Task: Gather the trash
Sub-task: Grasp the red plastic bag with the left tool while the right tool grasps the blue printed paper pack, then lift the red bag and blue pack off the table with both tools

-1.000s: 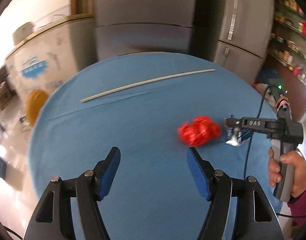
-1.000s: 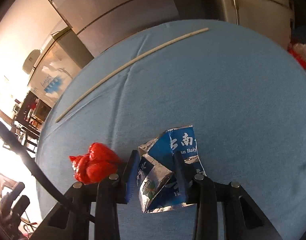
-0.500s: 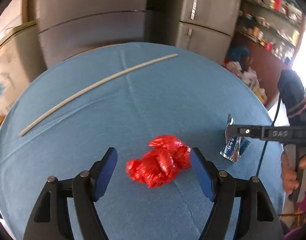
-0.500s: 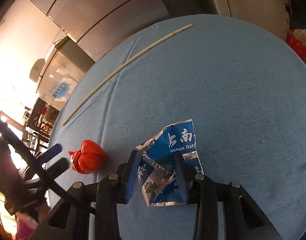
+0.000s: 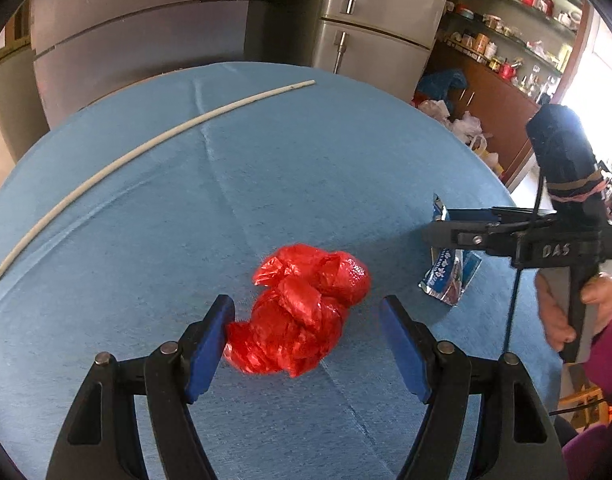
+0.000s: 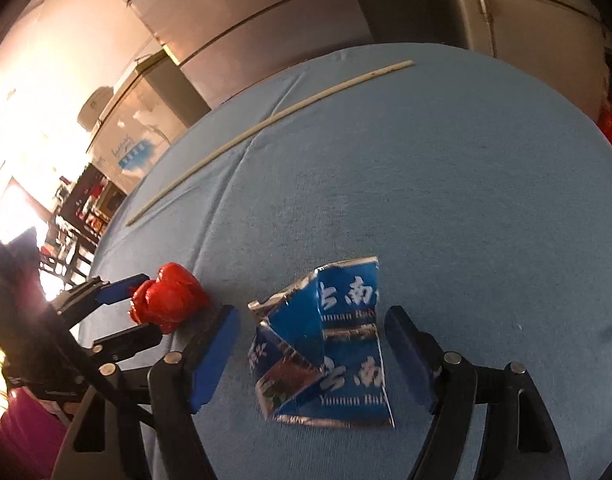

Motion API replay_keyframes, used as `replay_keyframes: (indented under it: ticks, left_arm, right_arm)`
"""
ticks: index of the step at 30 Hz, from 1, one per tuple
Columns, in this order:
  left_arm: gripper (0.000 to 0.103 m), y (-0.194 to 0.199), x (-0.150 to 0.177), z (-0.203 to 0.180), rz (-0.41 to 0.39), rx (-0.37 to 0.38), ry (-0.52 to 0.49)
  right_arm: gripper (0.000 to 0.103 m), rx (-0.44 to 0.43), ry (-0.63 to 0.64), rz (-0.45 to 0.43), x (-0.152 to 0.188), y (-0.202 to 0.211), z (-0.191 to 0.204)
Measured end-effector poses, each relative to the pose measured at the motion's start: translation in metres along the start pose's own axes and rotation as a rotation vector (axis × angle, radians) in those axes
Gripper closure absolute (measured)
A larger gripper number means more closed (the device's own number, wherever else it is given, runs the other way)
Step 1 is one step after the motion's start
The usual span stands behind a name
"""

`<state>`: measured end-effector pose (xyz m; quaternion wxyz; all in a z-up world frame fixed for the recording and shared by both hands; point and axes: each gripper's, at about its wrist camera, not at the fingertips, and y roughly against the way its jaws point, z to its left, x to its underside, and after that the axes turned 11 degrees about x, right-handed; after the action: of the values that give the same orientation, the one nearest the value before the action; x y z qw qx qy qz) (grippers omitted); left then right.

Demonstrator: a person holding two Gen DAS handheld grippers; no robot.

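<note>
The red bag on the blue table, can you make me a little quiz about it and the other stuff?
1. True or false: the left tool has the red bag between its open fingers.
2. What lies between the right tool's opening fingers? A) blue foil packet B) spoon C) cup
3. What long, thin thing lies far across the blue table?

Key: 1 true; 2 A; 3 the white stick.
</note>
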<state>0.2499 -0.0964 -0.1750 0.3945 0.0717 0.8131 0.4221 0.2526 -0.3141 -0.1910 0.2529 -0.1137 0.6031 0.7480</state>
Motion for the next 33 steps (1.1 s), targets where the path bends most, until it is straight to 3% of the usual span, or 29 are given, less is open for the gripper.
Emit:
replay_keyframes:
  ticks: [3,6,7,8,9,19,33]
  left_arm:
    - [0.028,0.0,0.0,0.002,-0.011,0.014,0.016]
    - [0.039,-0.001,0.0,0.004,-0.02,0.012,0.042]
    - [0.046,-0.003,0.0,0.005,-0.015,0.009,0.049]
    - [0.049,-0.005,0.0,0.005,-0.009,0.009,0.055]
    - [0.051,-0.007,0.001,0.004,-0.003,-0.001,0.056]
    - [0.055,0.014,0.008,-0.015,-0.066,-0.081,0.069]
    - [0.055,0.096,0.013,-0.102,-0.181,-0.406,-0.015]
  right_arm:
    - [0.023,0.008,0.046,0.001,-0.002,-0.005,0.012]
    - [0.024,0.039,0.075,-0.013,-0.001,-0.007,0.021]
    - [0.025,0.052,0.086,-0.02,0.001,-0.007,0.023]
    - [0.037,0.063,0.097,-0.027,0.002,-0.006,0.025]
    - [0.037,0.074,0.109,-0.031,0.004,-0.006,0.028]
    - [0.037,0.074,0.061,-0.081,0.013,0.026,0.017]
    - [0.037,0.028,0.03,-0.225,0.034,0.122,0.028]
